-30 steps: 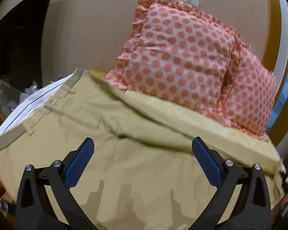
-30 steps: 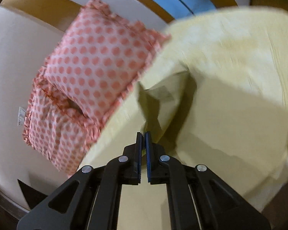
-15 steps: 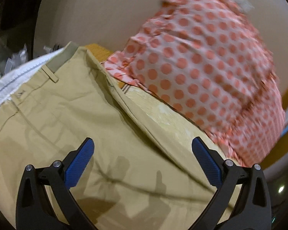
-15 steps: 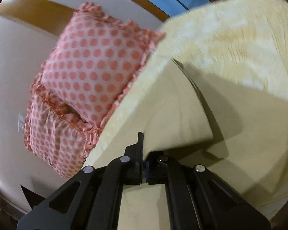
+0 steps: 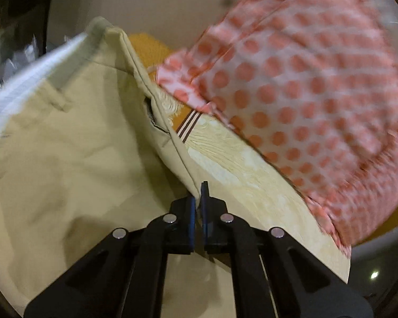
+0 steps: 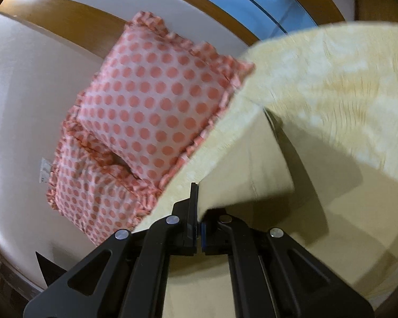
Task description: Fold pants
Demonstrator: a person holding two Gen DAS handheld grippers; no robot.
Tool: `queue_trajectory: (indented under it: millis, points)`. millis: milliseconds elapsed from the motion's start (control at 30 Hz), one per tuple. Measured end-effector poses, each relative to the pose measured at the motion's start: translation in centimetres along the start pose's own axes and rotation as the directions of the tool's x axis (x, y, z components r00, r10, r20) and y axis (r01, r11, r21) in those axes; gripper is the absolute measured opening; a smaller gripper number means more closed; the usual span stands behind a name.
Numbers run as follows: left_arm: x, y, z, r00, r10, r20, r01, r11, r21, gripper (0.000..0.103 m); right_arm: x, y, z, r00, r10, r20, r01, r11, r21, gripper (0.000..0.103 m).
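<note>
Left hand-held gripper (image 5: 199, 198): a second ago its blue-padded fingers stood spread wide above the cloth; they are now pressed together on the side edge of the tan cotton pants (image 5: 66, 164), pinching the seam fold where it meets the bed cover.

Right hand-held gripper (image 6: 198, 206): fingers pressed together on a leg end of the pants (image 6: 249, 169). It held cloth a second ago as well; the pinched panel now stands up from the bed as a raised flap, where before it lay lower and creased.

Pants location: spread over the pale yellow patterned bed cover (image 5: 252, 185). The waistband, with belt loops and white striped lining, lies toward the upper left of the left wrist view; the lifted leg end is at the right gripper.

Surroundings: two pink pillows with coral polka dots and frilled edges (image 6: 151, 100) lean on the headboard just beyond the pants. In the left wrist view the nearer pillow (image 5: 305, 92) is blurred by camera motion.

Change summary: the left side went from hovering to gripping; both ends of the garment are now held.

Meaning for the task: judged from this, the grasp stage is complete and the fold stage can start, probably carrying the leg end toward the waistband.

Risk: a thin edge pinch may slip under tension.
</note>
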State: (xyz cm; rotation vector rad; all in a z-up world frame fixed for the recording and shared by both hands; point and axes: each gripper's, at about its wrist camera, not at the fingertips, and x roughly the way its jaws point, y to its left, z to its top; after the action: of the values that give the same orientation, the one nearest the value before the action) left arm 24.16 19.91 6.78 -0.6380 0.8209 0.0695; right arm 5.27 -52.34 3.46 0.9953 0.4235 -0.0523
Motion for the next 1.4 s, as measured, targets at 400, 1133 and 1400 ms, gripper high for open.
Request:
queue_trajectory:
  millis: [400,1133,1400]
  points:
    - [-14.6,9.4,-18.5,0.999,-0.025,0.04,0.026,0.999,-0.039,0.004,-5.5,-4.0,-1.7,0.989,-0.145,0.04,0.145,0.989,0.004,0.001]
    - [-15.3,8.9,-22.2,0.979,-0.092,0.179,0.088,0.996,0.028,0.068,-6.9,-5.4,-5.6,0.937,-0.285,0.203,0.32,0.933,-0.164,0.005]
    - [-18.0,10.4,-21.9,0.951,-0.096,0.293,0.106,0.994,-0.019,0.085,-3.9,6.4,-6.0,0.99,0.01,0.137,0.054,0.888,-0.457,0.004]
